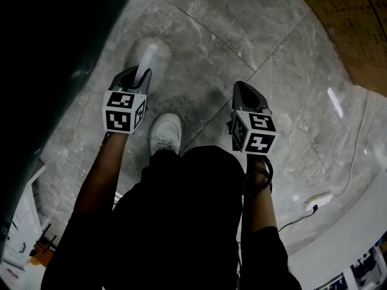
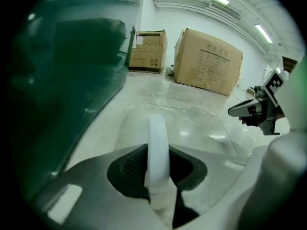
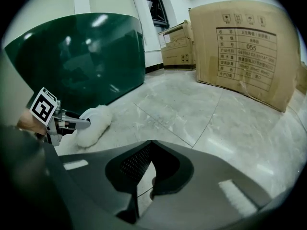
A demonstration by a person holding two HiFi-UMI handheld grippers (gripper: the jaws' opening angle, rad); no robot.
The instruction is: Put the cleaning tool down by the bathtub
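The cleaning tool is a white handle (image 2: 157, 143) ending in a fluffy white head (image 3: 93, 126) that rests on the grey stone floor (image 1: 242, 17). My left gripper (image 1: 138, 76) is shut on the handle, and in its own view the handle stands up between the jaws. The dark green bathtub (image 3: 81, 56) rises just left of the tool, its wall (image 2: 57, 80) filling the left side. My right gripper (image 1: 242, 90) hangs to the right of the tool, shut with nothing in it. Its tips (image 2: 242, 110) show at the right of the left gripper view.
Large cardboard boxes (image 3: 244, 47) stand on the floor across from the tub, with smaller ones (image 2: 148, 51) against the wall. A white shoe (image 1: 165, 133) is planted between the grippers. A power strip with its cable (image 1: 318, 201) lies at the right. Papers (image 1: 21, 234) sit at bottom left.
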